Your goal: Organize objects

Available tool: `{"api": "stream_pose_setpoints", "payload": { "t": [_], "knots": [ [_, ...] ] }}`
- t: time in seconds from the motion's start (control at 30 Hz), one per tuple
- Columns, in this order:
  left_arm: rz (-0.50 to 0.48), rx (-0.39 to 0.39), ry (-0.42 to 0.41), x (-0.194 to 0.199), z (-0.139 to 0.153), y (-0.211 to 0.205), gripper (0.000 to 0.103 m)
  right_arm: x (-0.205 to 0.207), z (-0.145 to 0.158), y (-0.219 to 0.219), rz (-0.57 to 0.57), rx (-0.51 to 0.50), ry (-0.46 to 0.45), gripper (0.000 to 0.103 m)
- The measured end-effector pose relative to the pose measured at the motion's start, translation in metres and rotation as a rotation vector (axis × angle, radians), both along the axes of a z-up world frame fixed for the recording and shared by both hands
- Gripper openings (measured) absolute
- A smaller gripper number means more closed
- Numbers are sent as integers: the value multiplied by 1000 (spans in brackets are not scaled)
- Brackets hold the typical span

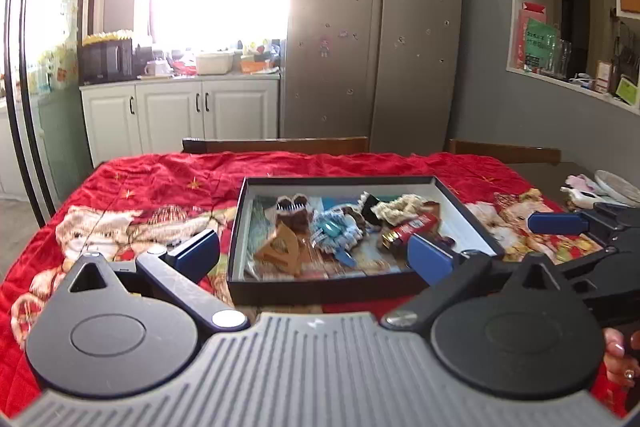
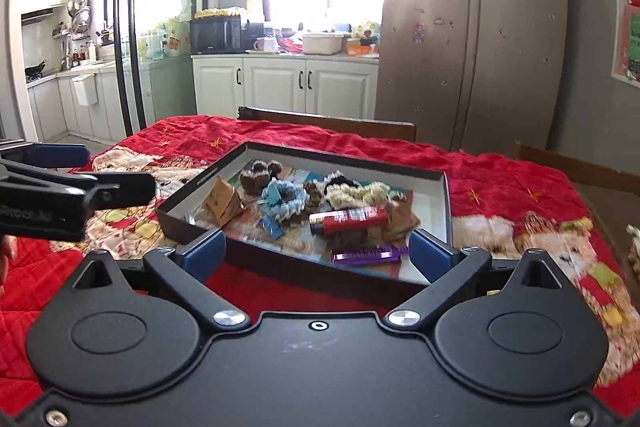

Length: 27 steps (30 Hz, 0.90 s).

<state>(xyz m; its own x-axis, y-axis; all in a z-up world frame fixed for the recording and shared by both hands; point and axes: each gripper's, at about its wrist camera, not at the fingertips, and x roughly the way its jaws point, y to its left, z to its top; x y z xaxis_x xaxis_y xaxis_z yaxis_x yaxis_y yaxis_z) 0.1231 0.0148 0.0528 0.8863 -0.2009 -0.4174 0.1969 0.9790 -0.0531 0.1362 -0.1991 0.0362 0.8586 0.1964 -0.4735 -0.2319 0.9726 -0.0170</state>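
Note:
A shallow black box (image 1: 320, 289) with a white inside lies on the red blanket; it also shows in the right wrist view (image 2: 446, 203). In it lie hair scrunchies (image 2: 286, 199), a brown claw clip (image 1: 280, 251), a red tube (image 2: 350, 219) and a purple comb (image 2: 366, 253). My left gripper (image 1: 314, 253) is open and empty, just in front of the box's near wall. My right gripper (image 2: 318, 253) is open and empty at the box's near corner. The right gripper's fingers (image 1: 558, 223) show at the right of the left wrist view.
A red printed blanket (image 1: 152, 187) covers the table. Two wooden chair backs (image 1: 276, 145) stand behind it. A white plate and small items (image 1: 600, 189) lie at the table's right end. A fridge (image 1: 372, 27) and white cabinets (image 1: 180, 115) stand behind.

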Motion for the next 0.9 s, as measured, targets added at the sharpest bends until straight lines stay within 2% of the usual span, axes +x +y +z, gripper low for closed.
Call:
{"api": "stream_pose_setpoints", "payload": {
  "t": [0.17,0.47,0.73,0.9],
  "knots": [
    [9,21,33,-23,2,7,103,-27,0,-3,-36,-17,37,98],
    [13,-9,109,-52,-15,11,103,-67,-14,-5,-66,-10,101,98],
    [16,42,98,-75,-29,-2,103,-90,-27,-6,-98,7,125,100],
    [3,24,131,-79,-41,-5,103,-96,-36,-9,-108,48,156,100]
  ]
}}
